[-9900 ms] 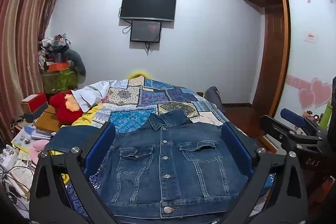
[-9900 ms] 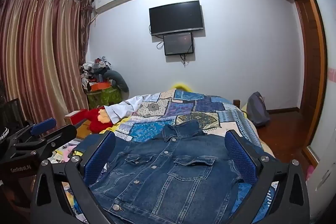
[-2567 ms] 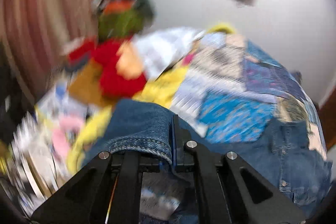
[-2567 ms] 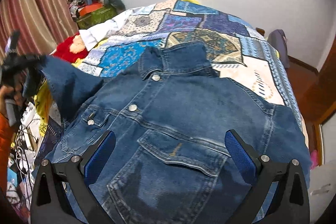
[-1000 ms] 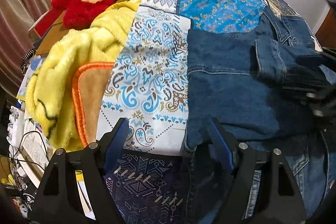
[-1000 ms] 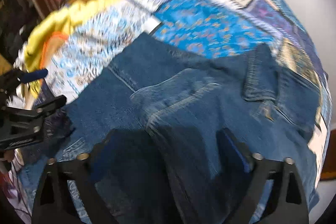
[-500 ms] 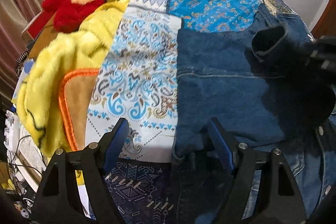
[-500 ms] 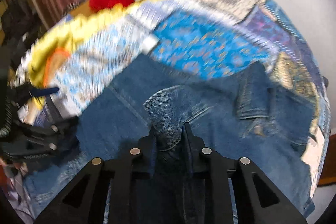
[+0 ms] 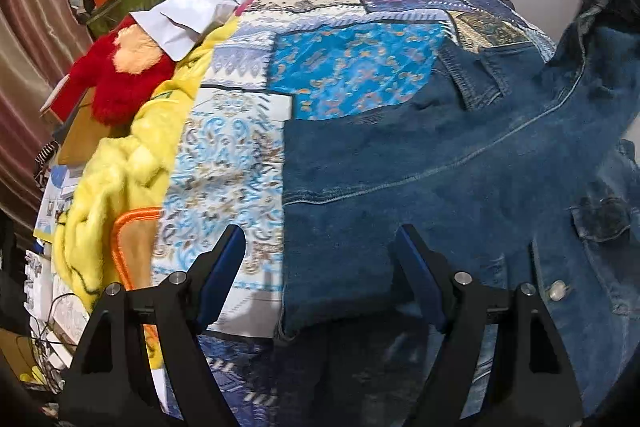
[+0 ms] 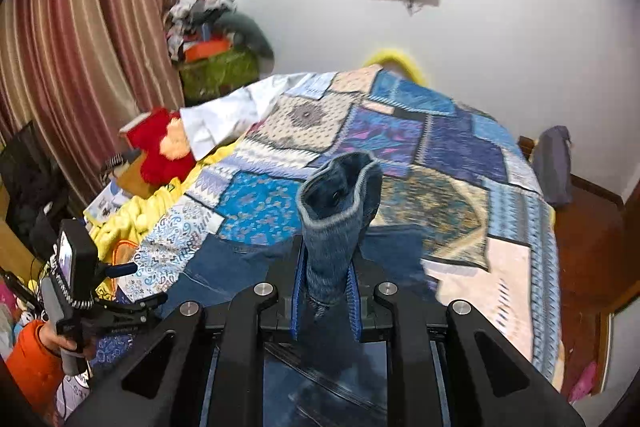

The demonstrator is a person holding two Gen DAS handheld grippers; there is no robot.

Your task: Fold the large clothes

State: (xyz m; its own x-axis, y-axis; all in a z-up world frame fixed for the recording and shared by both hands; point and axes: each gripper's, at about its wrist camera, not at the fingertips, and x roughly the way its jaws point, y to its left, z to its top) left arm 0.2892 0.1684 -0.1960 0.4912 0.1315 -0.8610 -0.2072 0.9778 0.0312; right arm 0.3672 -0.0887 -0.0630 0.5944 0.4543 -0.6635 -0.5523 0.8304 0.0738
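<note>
A blue denim jacket (image 9: 460, 179) lies on the patchwork bedspread (image 9: 344, 67), its left side folded over the body. My left gripper (image 9: 320, 279) is open and empty, hovering over the jacket's folded left edge near the hem. My right gripper (image 10: 326, 303) is shut on the sleeve cuff (image 10: 336, 211), which sticks up between the blue pads and is lifted above the bed. In the left wrist view the raised sleeve (image 9: 600, 27) rises at the far right. The left gripper (image 10: 100, 291) also shows at the lower left of the right wrist view.
A yellow fleece blanket (image 9: 116, 183), a red plush toy (image 9: 116, 83) and a white shirt (image 9: 200, 15) lie along the bed's left side. Books and cables sit on the floor at the left. A curtain (image 10: 80, 47) hangs left; a wardrobe and wooden floor are at the right.
My right gripper has lifted the cuff up and away from the bed, so the sleeve now hangs raised. My left gripper stays open over the folded edge, shifted slightly.
</note>
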